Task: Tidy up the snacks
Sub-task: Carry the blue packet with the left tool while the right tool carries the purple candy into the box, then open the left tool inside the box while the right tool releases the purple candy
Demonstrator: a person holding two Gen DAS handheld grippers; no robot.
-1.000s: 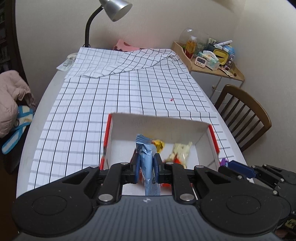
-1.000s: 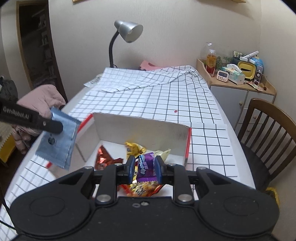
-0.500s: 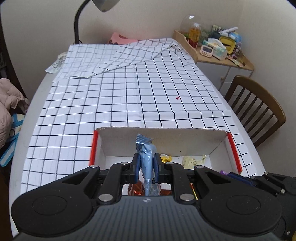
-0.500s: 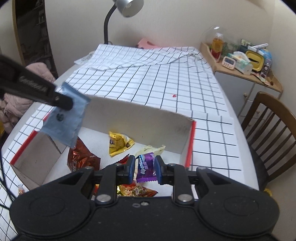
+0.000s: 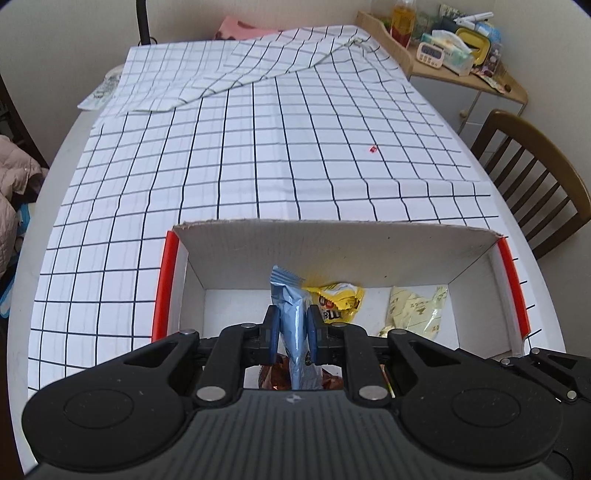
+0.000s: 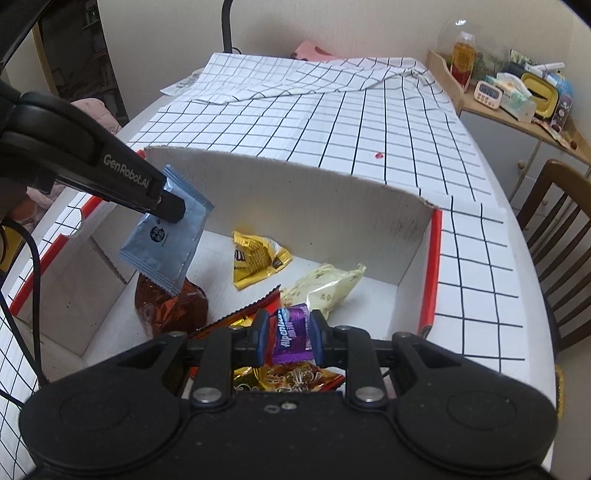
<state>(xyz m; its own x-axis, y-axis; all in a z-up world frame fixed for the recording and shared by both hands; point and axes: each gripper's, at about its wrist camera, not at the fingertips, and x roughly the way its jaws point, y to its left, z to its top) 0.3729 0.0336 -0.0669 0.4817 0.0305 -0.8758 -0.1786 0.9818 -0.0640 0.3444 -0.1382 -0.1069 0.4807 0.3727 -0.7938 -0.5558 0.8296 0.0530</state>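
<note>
A white cardboard box [image 5: 332, 247] with red edges stands on the checked tablecloth; it also shows in the right wrist view [image 6: 295, 206]. My left gripper [image 5: 291, 330] is shut on a blue packet [image 5: 293, 321] and holds it over the box's left part; the same packet [image 6: 166, 236] hangs above a brown foil bag [image 6: 170, 310]. My right gripper [image 6: 290, 338] is shut on a purple candy pack [image 6: 290, 332] over the box's near side. Inside lie a yellow packet [image 6: 256, 258], a pale packet [image 6: 325, 288] and a red-gold wrapper [image 6: 291, 376].
The checked cloth [image 5: 258, 147] covers the white table, folded over at the far end. A wooden chair [image 5: 532, 173] stands at the right. A side shelf [image 5: 454, 40] with a bottle, timer and tissues is at the far right. A lamp stem [image 6: 227, 22] rises at the back.
Both grippers have moved forward and down over the box, each still holding its packet. The box's inside now fills more of both views.
</note>
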